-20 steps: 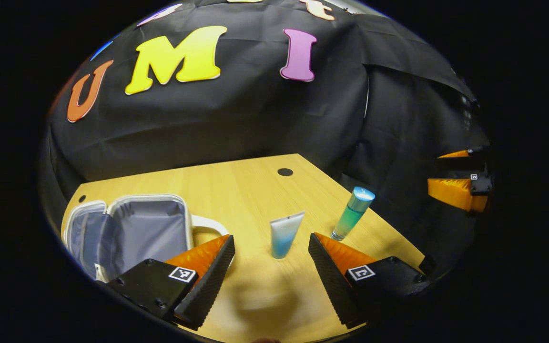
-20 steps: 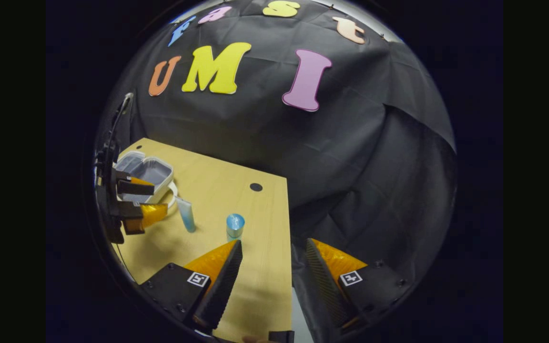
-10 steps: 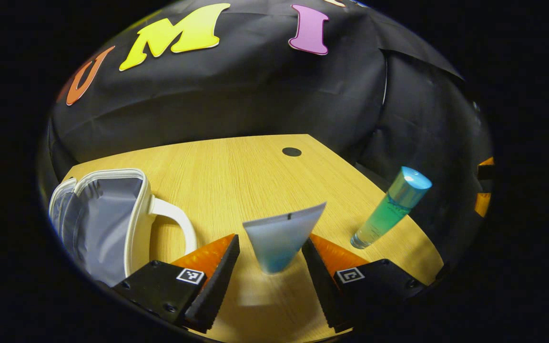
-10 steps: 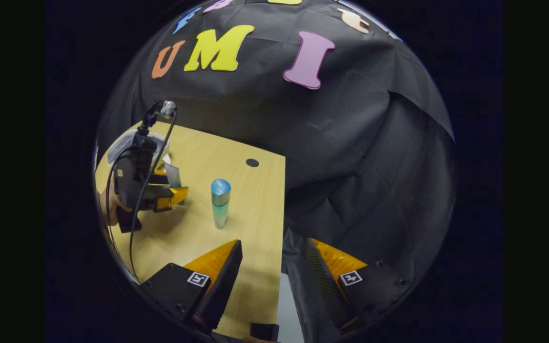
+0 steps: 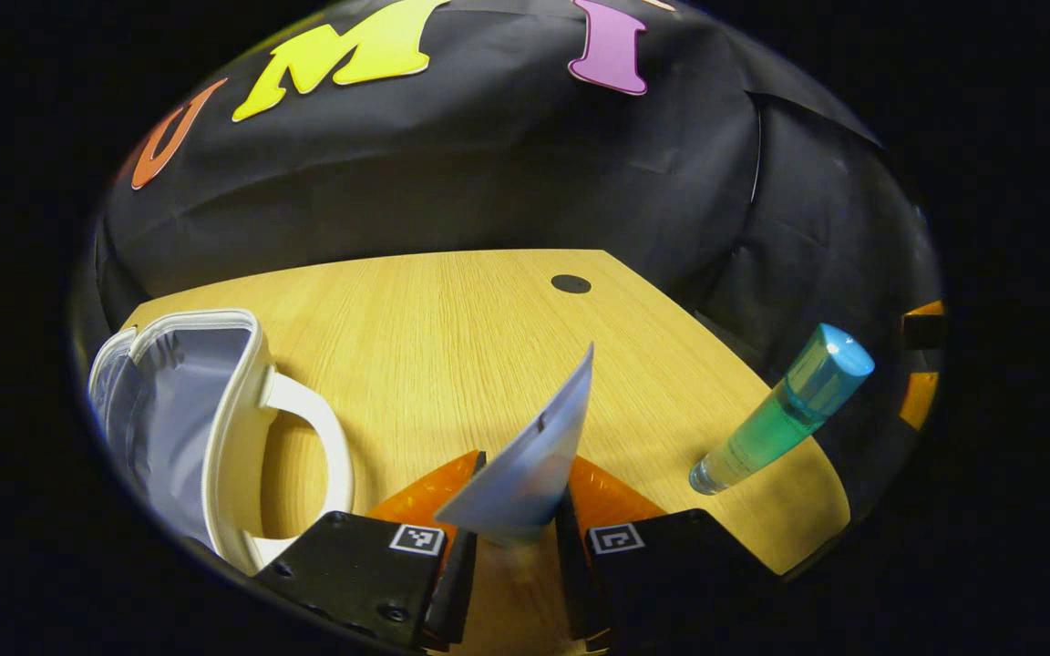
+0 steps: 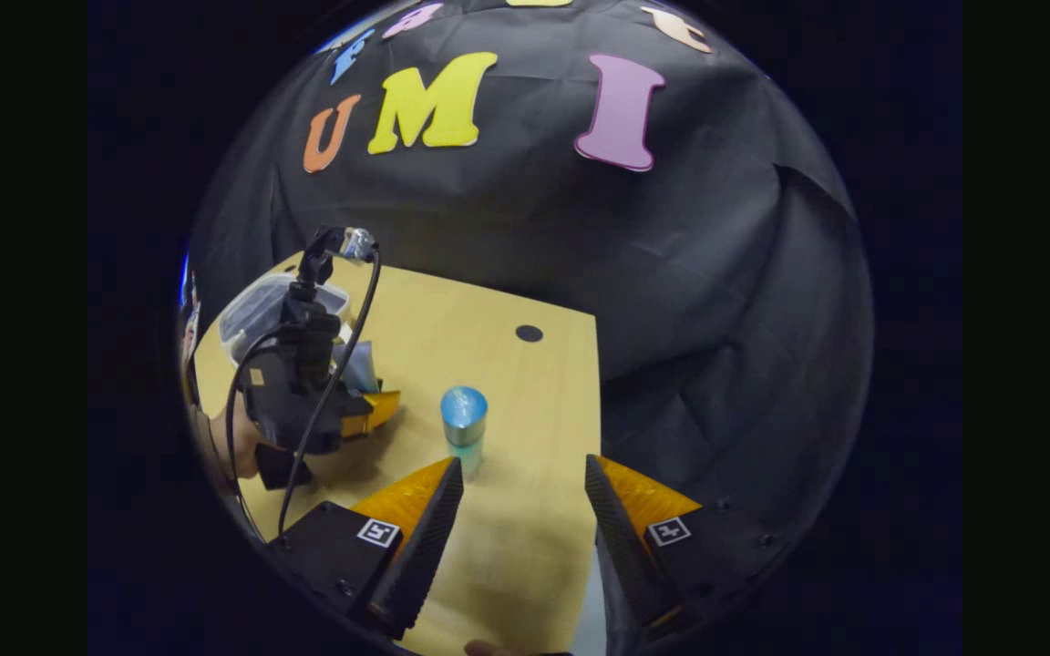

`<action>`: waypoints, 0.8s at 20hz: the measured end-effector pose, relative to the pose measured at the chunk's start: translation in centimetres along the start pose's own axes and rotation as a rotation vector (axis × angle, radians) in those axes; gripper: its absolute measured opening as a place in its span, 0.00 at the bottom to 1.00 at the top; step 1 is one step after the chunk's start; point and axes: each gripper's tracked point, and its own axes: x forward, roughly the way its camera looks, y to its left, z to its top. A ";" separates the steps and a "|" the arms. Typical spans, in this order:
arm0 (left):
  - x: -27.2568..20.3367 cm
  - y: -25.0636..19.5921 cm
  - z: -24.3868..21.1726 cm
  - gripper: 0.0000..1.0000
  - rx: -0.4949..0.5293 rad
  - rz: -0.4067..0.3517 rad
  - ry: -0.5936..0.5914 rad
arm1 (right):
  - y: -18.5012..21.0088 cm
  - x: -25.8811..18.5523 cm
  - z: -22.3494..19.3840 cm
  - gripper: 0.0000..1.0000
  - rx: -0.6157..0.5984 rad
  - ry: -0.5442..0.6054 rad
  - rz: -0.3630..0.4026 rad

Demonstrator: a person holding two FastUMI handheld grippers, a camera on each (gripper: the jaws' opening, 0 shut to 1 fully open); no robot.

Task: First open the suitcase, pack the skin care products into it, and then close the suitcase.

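Green bottle (image 5: pixel 780 410) stands beside left gripper (image 5: pixel 514 538) clamping tube (image 5: pixel 530 460); right gripper (image 6: pixel 520 519) agape.

Wood-grain table (image 5: pixel 452 310), matt cloth-lined suitcase (image 5: pixel 169 401), glossy bottle (image 5: pixel 776 415).

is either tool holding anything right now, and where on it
The left tool is shut on the squeeze tube, gripping its lower, cap end, with the flat crimped end sticking up. The right tool is open and holds nothing.
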 end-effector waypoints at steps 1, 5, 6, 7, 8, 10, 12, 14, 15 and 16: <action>-1.0 0.2 0.6 0.43 0.009 0.012 -0.009 | 0.4 0.5 0.4 0.80 0.008 -0.006 0.009; -5.6 0.4 3.7 0.43 0.021 0.026 -0.048 | 2.3 2.2 1.8 0.81 0.072 -0.031 0.036; -6.9 0.7 4.9 0.43 0.016 0.026 -0.067 | 2.9 2.6 2.2 0.80 0.097 -0.043 0.052; -8.2 0.9 5.9 0.43 0.008 0.026 -0.084 | 3.2 3.3 2.3 0.80 0.117 -0.044 0.054; -9.5 1.2 7.1 0.43 0.003 0.028 -0.103 | 3.7 4.2 2.1 0.80 0.132 -0.038 0.054; -12.2 2.2 8.9 0.43 0.015 0.048 -0.122 | 4.2 5.7 1.5 0.80 0.141 -0.018 0.035; -15.2 3.7 10.6 0.43 0.026 0.076 -0.137 | 4.6 7.1 0.8 0.77 0.148 -0.003 0.021; -18.2 5.3 12.3 0.43 0.022 0.101 -0.167 | 4.9 8.4 -0.6 0.70 0.166 0.026 -0.002; -19.5 6.2 13.0 0.43 0.023 0.117 -0.180 | 5.0 8.9 -1.0 0.68 0.180 0.032 -0.010; -21.0 7.3 13.4 0.43 0.024 0.133 -0.186 | 4.7 9.4 -1.6 0.67 0.188 0.039 -0.034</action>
